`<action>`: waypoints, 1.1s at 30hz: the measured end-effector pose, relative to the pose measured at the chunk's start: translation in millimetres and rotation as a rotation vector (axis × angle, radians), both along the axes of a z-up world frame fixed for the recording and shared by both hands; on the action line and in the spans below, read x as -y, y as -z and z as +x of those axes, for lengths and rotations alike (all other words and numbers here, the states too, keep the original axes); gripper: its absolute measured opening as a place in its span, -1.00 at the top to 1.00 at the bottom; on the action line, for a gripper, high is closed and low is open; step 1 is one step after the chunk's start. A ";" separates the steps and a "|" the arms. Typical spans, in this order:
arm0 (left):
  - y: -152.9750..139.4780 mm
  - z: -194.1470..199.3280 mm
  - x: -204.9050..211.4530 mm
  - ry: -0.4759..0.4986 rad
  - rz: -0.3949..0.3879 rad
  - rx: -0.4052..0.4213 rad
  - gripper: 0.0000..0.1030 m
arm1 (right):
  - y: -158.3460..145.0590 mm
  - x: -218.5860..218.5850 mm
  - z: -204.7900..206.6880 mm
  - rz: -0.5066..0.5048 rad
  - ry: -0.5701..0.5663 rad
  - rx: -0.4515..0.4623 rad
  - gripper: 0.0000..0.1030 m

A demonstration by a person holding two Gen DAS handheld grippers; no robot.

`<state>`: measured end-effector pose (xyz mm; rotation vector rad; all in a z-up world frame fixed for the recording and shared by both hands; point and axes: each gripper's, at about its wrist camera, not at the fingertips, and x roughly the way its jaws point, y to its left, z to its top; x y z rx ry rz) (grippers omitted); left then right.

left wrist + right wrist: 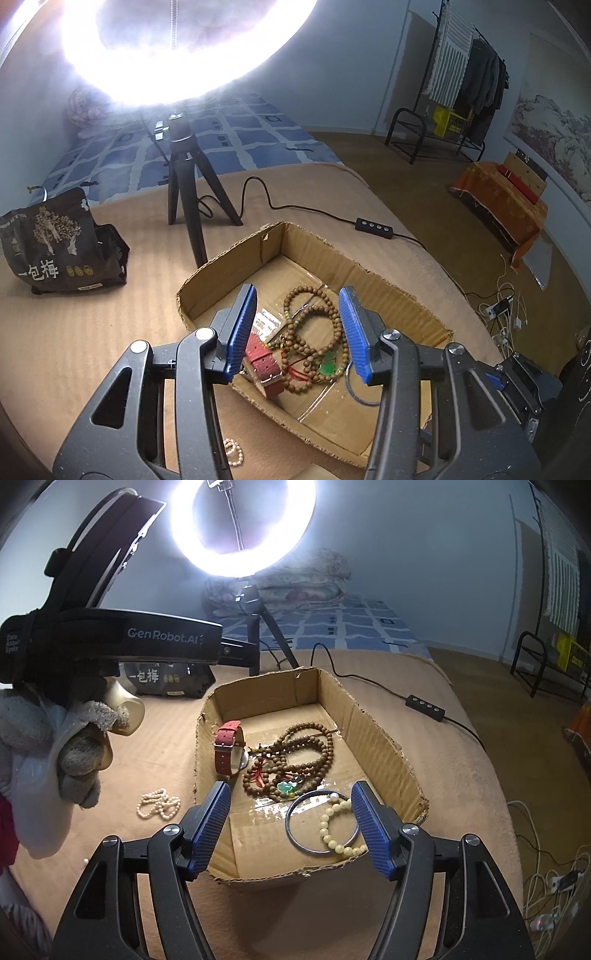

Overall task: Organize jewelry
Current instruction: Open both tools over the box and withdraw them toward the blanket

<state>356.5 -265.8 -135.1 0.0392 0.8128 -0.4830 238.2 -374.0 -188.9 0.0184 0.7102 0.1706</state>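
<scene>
A shallow cardboard box on the tan bedcover holds a red-strapped watch, brown prayer beads, a metal bangle and a cream bead bracelet. A pearl strand lies outside. The left gripper and right gripper hover above, jaws parted, holding nothing.

Your brown cardboard box, at mid-frame, holds a red-strapped watch, brown wooden beads with a green pendant and a red tassel, a silver bangle and a pale yellow bracelet. At lower left, cream pearls lie on the tan ribbed cover. Your grippers' pads are blue and ridged on black frames. At upper right, the bedsheet shows blue squares on white. Your glove at left is grey.
</scene>
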 end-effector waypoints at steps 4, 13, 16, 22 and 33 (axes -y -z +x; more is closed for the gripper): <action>-2.9 -7.4 -3.5 0.009 0.023 0.009 0.05 | -1.0 -3.3 -4.1 -0.005 0.009 -0.010 -0.39; -13.9 -28.9 -37.4 0.004 0.057 0.034 -0.14 | -4.2 -7.7 -15.8 0.014 0.052 -0.044 -0.49; -19.0 -39.3 -57.2 -0.002 0.070 0.052 -0.14 | -8.6 -9.2 -21.2 0.041 0.060 -0.041 -0.49; -15.3 -54.0 -105.6 -0.037 0.060 0.038 -0.14 | -14.2 -24.5 -28.3 0.058 0.024 -0.035 -0.49; 21.2 -113.3 -181.7 -0.042 0.051 -0.023 -0.14 | -9.9 -73.4 -27.3 0.044 -0.081 -0.052 -0.49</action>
